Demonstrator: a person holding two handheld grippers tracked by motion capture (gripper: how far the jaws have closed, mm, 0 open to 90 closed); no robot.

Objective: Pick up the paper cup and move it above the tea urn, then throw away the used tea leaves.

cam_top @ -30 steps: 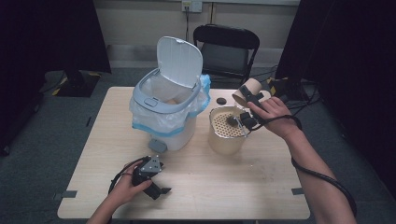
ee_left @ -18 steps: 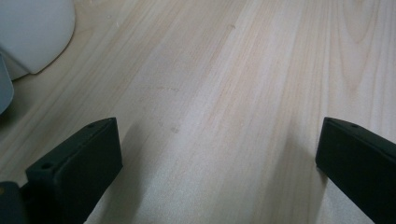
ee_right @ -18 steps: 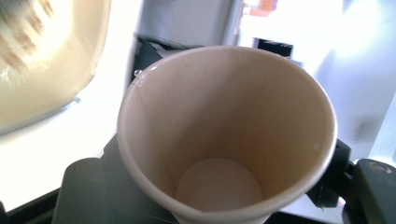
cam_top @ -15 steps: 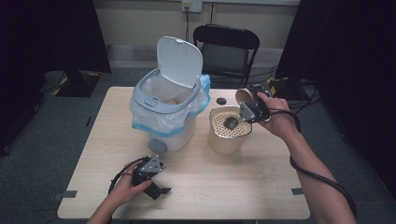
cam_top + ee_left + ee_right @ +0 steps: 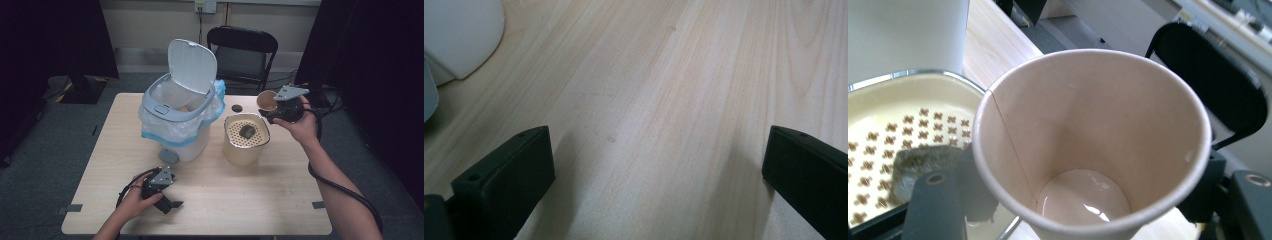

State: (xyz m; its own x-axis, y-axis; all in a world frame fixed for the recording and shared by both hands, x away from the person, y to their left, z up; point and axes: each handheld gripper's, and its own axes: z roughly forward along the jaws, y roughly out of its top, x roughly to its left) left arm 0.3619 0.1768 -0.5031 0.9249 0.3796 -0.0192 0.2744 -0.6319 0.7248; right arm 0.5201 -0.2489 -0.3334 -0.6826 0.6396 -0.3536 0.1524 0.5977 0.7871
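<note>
Your right gripper (image 5: 272,107) has its fingers clamped on a paper cup (image 5: 266,100), one black finger (image 5: 935,205) on each side of the cup wall. From the high view the cup is a small tan ring, tipped toward the bin and held above the table just beyond the far right rim of the cream strainer pot (image 5: 245,156). The right gripper view looks straight down the cup's mouth — there is a wet sheen pooled at the bottom. Left of those fingers it also shows the pot's perforated insert with a dark, soggy lump (image 5: 923,165) lying on it; the high view gives that lump as a dark spot mid-insert.

Your left gripper (image 5: 161,187) lies low at the near edge of the table (image 5: 280,200), its fingers spread wide — bare wood between them in the left gripper view. Off the left finger (image 5: 506,175) sits the pale base of the lidded bin (image 5: 180,120), which the high view shows with its lid up.
</note>
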